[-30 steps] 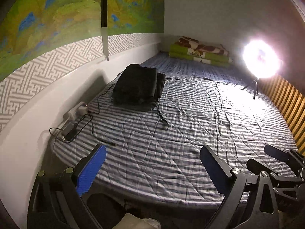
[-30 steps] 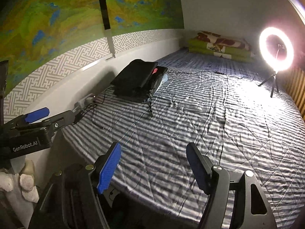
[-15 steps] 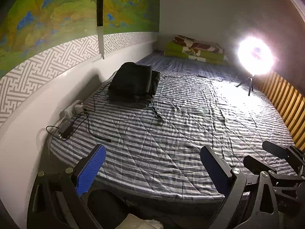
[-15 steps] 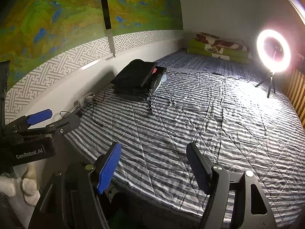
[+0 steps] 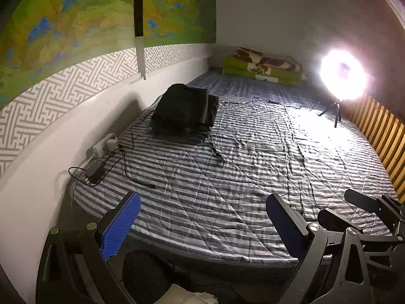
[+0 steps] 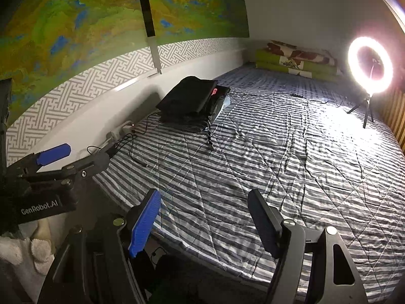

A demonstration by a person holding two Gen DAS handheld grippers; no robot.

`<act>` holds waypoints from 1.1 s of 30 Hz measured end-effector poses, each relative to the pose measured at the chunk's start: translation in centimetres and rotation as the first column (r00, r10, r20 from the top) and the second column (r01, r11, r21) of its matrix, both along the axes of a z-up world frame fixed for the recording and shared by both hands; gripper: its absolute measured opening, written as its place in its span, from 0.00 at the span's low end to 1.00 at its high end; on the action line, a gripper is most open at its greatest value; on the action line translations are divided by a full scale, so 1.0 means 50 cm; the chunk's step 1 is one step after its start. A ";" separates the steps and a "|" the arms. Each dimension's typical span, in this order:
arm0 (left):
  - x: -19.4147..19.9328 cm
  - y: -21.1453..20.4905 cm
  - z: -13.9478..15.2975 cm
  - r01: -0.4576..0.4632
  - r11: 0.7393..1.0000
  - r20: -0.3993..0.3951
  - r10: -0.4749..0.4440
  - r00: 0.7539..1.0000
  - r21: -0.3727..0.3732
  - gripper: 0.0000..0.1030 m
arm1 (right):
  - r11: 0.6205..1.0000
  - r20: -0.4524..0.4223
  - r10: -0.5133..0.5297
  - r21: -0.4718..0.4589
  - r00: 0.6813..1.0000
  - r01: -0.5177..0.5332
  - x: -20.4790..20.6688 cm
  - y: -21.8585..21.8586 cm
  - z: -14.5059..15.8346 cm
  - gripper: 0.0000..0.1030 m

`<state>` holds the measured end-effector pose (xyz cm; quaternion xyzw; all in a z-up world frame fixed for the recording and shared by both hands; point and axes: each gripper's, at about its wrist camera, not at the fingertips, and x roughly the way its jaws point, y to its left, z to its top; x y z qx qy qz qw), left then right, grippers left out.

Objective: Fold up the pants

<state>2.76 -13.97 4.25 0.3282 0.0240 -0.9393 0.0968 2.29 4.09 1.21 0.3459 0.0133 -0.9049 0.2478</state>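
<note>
— While both grippers hang over the near edge of the bed (image 5: 253,177), where are the pants?

— Far off, by the left wall. A folded stack of dark pants (image 5: 186,109) lies on the striped quilt (image 6: 278,164), close against the white wall base. The top garment is black; from the right wrist view a small red mark shows at the edge of the stack (image 6: 215,91), and something pale blue peeks out beneath it.

— And the left gripper (image 5: 202,224)?

— Its jaws stand wide apart, with only striped quilt showing between the blue pads. Nothing is gripped.

— The right gripper (image 6: 205,224)?

— Likewise spread, nothing between its fingers but bedding. Both tools are well apart from the stack.

— Can each see the other?

— Yes. The left wrist view catches the right gripper's black fingers low at its right edge, and the right wrist view shows the left tool at its left edge, one blue pad visible and white lettering on the body.

— What else lies on the bed?

— Black cables (image 5: 131,162) trail from a white power strip (image 5: 105,145) along the wall, running towards the stack. A lit ring light (image 6: 370,65) stands on a small tripod at the right side, and folded green blankets (image 5: 263,68) sit at the far end. A green and blue wall map (image 6: 101,17) hangs above a grey patterned band.
</note>
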 end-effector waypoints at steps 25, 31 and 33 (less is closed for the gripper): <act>-0.013 0.010 -0.021 0.025 1.000 0.017 -0.025 1.000 -0.009 0.98 | 1.000 0.026 -0.026 -0.001 0.999 0.026 -0.008 0.012 -0.015 0.66; -0.022 0.002 -0.037 0.022 1.000 0.031 -0.022 0.999 -0.002 0.98 | 0.999 0.035 -0.039 0.006 0.999 0.039 -0.015 0.007 -0.021 0.66; -0.024 -0.001 -0.040 0.021 1.000 0.034 -0.021 0.999 0.000 0.98 | 0.999 0.036 -0.044 0.009 0.998 0.043 -0.015 0.006 -0.022 0.66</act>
